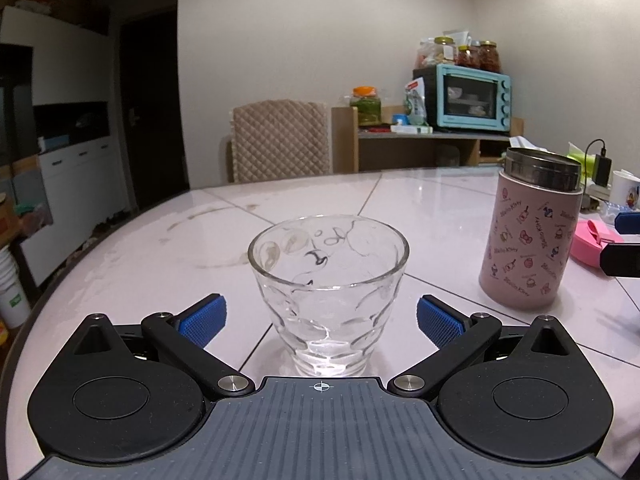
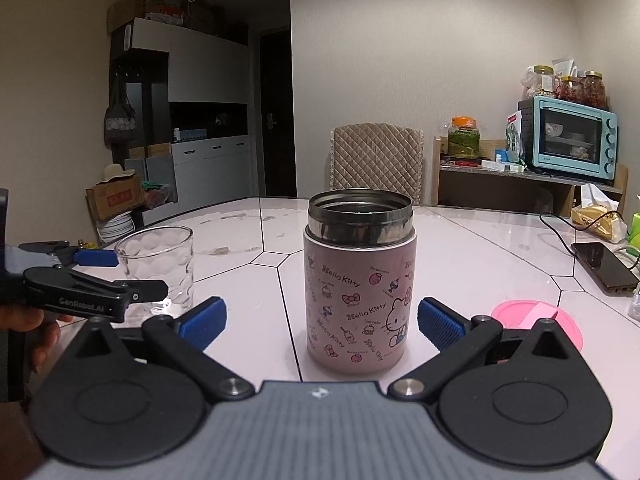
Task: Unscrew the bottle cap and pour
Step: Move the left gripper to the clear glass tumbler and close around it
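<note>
Hello Kitty flask standing upright on the tiled table, uncapped, pink lid lying just beside; centred between spread right gripper pads, nearer than the left gripper, likewise spread around the empty glass.

My left wrist camera looks low and forward along its claw at the glass close ahead; my right does likewise at the flask. Both face the chair and share table, glass, flask, probably the pink lid.
</note>
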A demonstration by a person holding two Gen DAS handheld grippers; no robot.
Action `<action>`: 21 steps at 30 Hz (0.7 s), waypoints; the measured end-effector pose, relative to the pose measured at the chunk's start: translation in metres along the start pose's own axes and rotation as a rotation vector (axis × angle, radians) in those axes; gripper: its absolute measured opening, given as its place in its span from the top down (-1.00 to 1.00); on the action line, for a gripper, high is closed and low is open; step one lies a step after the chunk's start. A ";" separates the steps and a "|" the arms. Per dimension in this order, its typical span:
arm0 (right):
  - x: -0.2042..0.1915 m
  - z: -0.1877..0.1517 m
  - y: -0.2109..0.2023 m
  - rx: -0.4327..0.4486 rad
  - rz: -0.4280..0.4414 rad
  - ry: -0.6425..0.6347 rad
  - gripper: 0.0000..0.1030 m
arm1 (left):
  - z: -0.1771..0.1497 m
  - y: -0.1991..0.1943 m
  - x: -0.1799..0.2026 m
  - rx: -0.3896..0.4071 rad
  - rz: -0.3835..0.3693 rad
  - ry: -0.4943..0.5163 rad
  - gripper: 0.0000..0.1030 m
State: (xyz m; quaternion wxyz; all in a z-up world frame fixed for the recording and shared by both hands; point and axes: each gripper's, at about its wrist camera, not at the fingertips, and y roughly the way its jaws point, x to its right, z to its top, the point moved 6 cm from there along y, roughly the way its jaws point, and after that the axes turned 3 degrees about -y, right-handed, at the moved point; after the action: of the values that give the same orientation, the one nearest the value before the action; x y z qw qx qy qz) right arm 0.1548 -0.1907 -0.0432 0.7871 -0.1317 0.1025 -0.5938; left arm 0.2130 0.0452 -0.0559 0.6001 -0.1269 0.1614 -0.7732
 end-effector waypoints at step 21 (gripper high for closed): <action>0.005 0.003 0.016 -0.006 -0.027 -0.011 -1.00 | 0.008 0.018 -0.007 0.045 -0.123 0.027 -1.00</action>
State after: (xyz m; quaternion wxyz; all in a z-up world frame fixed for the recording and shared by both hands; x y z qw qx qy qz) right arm 0.1718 -0.1910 -0.0456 0.7793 -0.1386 0.0983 -0.6032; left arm 0.2341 0.0475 -0.0560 0.5521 -0.1127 0.1439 -0.8135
